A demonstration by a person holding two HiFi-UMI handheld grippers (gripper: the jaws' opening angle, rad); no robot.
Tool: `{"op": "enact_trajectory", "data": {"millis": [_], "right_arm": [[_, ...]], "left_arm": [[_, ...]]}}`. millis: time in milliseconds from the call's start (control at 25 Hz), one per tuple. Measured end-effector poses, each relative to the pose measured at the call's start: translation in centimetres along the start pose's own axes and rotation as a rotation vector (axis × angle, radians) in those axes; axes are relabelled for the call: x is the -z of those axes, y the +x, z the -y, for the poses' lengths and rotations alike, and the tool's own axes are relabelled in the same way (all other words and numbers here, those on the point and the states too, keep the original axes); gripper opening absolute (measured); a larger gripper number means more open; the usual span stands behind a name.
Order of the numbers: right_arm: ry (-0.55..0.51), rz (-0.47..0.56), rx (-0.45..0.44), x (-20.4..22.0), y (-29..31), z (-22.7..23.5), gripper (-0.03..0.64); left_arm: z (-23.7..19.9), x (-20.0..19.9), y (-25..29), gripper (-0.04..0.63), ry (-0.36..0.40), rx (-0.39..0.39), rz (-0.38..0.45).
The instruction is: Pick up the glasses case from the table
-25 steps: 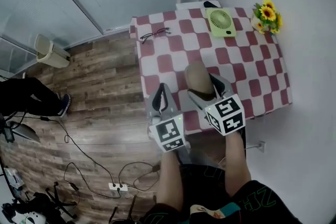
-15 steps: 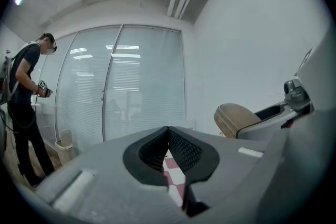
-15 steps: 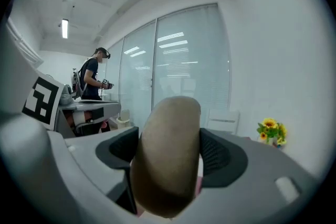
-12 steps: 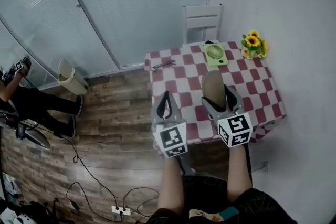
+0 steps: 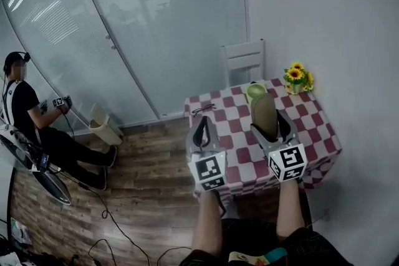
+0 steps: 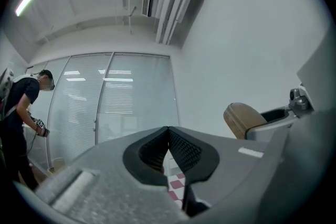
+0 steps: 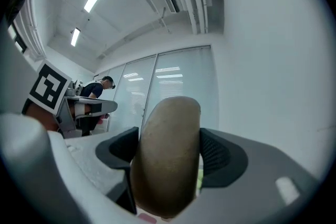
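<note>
— Where is the glasses case?

— Your right gripper (image 5: 268, 126) has it. The tan glasses case (image 7: 167, 157) stands upright between the two jaws, and both pads press on its sides. In the head view it is right of the centre of the frame, in front of the checkered table (image 5: 315, 128). It seems lifted off the cloth, though this angle does not show it surely.

— And the left gripper?

— Your left gripper (image 5: 201, 128) is at the centre, beside the right one, with its jaws closed together on nothing. Behind them, on the table, are eyeglasses (image 5: 204, 110), a green fan (image 5: 254, 90) and sunflowers (image 5: 297, 76).
</note>
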State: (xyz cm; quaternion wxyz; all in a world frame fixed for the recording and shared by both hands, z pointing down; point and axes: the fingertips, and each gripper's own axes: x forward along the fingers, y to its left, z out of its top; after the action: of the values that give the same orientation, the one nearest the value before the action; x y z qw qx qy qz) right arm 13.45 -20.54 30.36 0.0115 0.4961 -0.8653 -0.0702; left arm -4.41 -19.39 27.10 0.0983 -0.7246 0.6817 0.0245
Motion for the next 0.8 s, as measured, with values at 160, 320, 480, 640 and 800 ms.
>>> {"op": "enact_trajectory", "data": {"millis": [160, 320, 480, 640, 800], "right_arm": [[-0.011, 0.024, 0.006, -0.7, -0.8, 0.9, 0.367], [-0.007, 0.027, 0.035, -0.7, -1.5, 2.4, 0.367], [-0.005, 0.023, 0.056, -0.4, -2.1, 3.6, 0.367], [-0.009, 0.017, 0.067, -0.1, -2.2, 4.1, 0.367], [-0.014, 0.014, 0.073, 0.1, -2.2, 4.2, 0.367]], "left_arm": [[1.7, -0.3, 0.4, 0.011, 0.002, 0.023, 0.010], [3.7, 0.4, 1.1, 0.011, -0.001, 0.060, -0.001], [5.2, 1.0, 1.4, 0.011, 0.001, 0.086, -0.010], [5.9, 1.4, 1.9, 0.011, 0.003, 0.108, -0.016], [6.2, 1.7, 1.9, 0.011, 0.003, 0.116, -0.020]]}}
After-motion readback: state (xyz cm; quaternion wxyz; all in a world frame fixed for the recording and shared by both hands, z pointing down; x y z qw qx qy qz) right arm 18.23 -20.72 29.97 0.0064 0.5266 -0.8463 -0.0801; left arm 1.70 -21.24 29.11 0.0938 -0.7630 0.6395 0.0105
